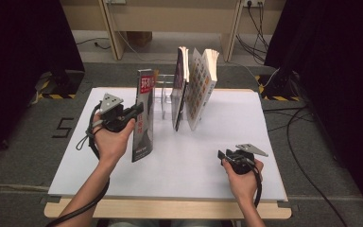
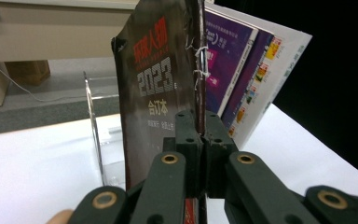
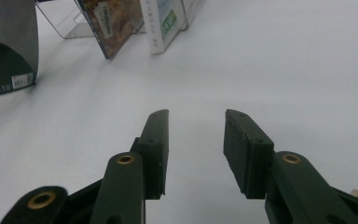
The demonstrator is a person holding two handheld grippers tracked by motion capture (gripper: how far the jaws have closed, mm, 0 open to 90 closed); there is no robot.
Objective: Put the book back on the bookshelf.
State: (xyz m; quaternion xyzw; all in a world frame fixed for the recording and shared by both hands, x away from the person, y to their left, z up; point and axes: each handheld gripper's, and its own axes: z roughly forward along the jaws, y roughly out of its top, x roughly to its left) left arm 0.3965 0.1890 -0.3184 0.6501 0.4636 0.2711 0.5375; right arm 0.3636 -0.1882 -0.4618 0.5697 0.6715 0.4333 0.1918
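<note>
Right tool (image 3: 196, 140): nearest me, low over the white surface (image 1: 208, 161), jaws apart with nothing between them.
Left tool (image 2: 203, 140): jaws clamped tight on the edge of the dark magazine (image 2: 161, 93), with the person's left hand (image 1: 111, 139) wrapped round its body.
Dark magazine: upright in that tool's pinch, its lower edge at the surface, red title and "2023" on the cover.
Clear stand (image 1: 163, 97): just beyond the held magazine.
Two other books (image 1: 194, 87): past the left tool, propped leaning in the stand.
</note>
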